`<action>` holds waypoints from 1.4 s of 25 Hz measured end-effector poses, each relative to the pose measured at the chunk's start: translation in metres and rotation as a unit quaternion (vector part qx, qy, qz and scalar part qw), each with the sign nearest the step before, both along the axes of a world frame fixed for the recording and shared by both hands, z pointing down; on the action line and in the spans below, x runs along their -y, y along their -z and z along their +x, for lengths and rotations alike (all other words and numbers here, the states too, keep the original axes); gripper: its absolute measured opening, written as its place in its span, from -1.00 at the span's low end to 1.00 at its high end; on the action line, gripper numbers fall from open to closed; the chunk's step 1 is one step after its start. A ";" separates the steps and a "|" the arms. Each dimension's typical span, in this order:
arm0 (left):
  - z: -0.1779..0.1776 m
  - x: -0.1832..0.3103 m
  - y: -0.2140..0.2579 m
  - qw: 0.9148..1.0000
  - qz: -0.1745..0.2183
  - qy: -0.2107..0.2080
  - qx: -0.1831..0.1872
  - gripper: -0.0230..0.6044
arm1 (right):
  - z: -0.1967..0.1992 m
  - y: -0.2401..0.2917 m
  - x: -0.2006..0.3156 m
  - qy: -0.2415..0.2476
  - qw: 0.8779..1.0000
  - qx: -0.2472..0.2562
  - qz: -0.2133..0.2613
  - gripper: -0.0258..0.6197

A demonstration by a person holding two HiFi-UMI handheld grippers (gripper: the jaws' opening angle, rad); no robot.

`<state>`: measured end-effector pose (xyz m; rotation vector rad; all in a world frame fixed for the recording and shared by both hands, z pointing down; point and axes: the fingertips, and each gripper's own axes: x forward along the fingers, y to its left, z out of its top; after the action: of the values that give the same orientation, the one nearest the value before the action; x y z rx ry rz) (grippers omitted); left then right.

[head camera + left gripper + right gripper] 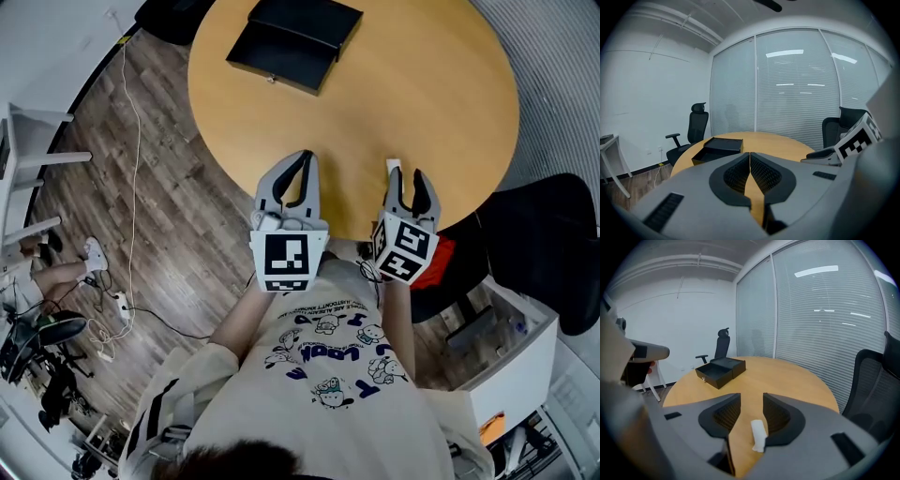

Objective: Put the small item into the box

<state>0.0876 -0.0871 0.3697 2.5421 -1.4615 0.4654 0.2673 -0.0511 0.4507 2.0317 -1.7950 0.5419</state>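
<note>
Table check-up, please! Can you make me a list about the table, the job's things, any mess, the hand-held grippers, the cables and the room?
Surface: round wooden table, bare wood.
Job's things: open black box at the far side; small white item lying near the front edge.
Clutter: nothing seen.
Grippers: left hand-held gripper shut, empty; right hand-held gripper open, the white item between its jaws, not gripped.
Cables: white cable on the floor, left of the table.
Surroundings: black office chairs, window blinds.
</note>
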 end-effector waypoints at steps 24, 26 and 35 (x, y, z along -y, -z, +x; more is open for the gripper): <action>0.001 0.028 -0.052 0.997 -0.070 -0.035 0.016 -0.88 | 0.015 -0.097 -0.008 -0.015 0.989 -0.016 -0.149 -0.34; 0.001 0.027 -0.055 0.997 -0.074 -0.035 0.017 -0.88 | 0.016 -0.103 -0.010 -0.013 0.987 -0.017 -0.159 -0.34; -0.008 0.024 -0.064 0.996 -0.083 -0.026 0.019 -0.88 | 0.020 -0.129 -0.016 -0.007 0.981 -0.024 -0.191 -0.34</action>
<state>0.0800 -0.1111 0.4341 2.4582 -1.3109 0.6203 0.2868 -0.0350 0.5801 1.7780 -1.5121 0.7691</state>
